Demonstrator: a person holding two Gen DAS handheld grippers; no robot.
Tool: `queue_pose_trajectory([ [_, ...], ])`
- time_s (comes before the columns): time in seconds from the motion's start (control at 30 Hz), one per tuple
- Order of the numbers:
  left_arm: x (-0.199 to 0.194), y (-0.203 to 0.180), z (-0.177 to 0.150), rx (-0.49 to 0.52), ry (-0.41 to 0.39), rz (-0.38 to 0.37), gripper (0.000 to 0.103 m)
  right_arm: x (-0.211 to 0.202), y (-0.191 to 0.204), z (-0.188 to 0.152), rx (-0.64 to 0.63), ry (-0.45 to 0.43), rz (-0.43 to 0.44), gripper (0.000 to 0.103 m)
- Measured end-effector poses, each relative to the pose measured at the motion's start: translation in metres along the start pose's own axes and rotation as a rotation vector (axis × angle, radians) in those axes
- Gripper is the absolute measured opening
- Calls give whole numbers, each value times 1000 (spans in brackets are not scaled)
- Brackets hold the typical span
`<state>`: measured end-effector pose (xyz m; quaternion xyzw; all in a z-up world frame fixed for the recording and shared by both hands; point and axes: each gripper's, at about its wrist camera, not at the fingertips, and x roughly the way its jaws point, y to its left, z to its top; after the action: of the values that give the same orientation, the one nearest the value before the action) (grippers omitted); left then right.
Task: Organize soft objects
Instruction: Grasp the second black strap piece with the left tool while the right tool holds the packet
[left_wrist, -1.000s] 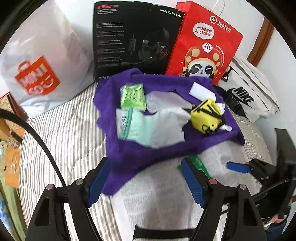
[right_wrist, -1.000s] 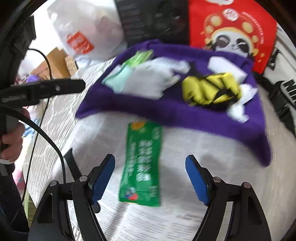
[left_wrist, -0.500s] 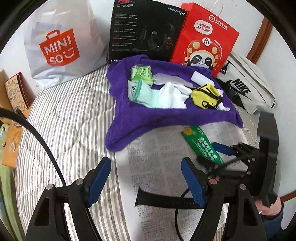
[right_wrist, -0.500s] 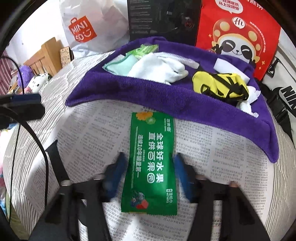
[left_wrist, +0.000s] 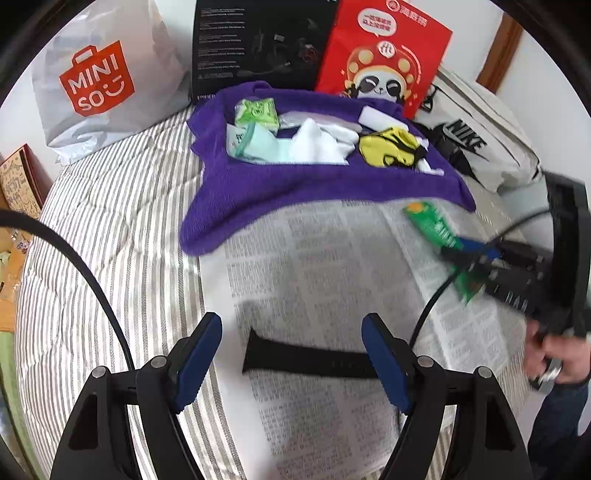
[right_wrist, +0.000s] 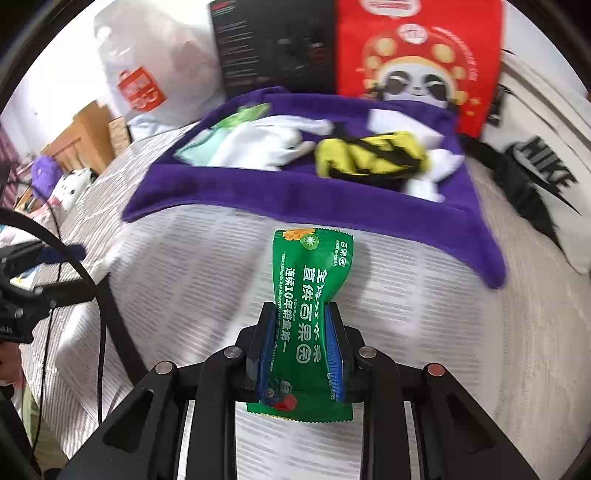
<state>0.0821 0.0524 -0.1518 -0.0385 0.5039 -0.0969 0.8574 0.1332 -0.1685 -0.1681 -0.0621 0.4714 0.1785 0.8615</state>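
A green wet-wipes packet (right_wrist: 310, 295) lies on a newspaper (right_wrist: 184, 277) spread over the bed. My right gripper (right_wrist: 301, 314) is closing its jaws on it, and the blue pads pinch the packet's lower half so that it narrows. The left wrist view shows the same packet (left_wrist: 432, 221) in the right gripper (left_wrist: 476, 254). My left gripper (left_wrist: 291, 332) is open above the newspaper (left_wrist: 314, 258), with a black strap (left_wrist: 306, 358) lying under its fingers. Behind, a purple towel (left_wrist: 295, 184) holds white socks (left_wrist: 317, 144), a yellow pouch (left_wrist: 388, 147) and a light green packet (left_wrist: 258, 110).
A white Miniso bag (left_wrist: 96, 81), a black headset box (left_wrist: 258, 44), a red panda bag (left_wrist: 384, 59) and a white Nike bag (left_wrist: 480, 136) stand along the back. Striped bedding (left_wrist: 110, 221) stretches left. A person's hand (left_wrist: 554, 358) holds the right gripper.
The right gripper's jaws went from wide open to pinching the green packet. The left gripper drew back from the towel, and the black strap came into view under it.
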Motion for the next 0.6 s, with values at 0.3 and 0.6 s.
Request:
queue_pose_trajectory([
  [0.3, -6, -16, -29, 4, 34, -25, 77, -15, -54, -11, 113, -23, -51, 26],
  [0.6, 21, -32, -29, -3, 72, -25, 85, -23, -67, -17, 137, -36, -30, 27],
])
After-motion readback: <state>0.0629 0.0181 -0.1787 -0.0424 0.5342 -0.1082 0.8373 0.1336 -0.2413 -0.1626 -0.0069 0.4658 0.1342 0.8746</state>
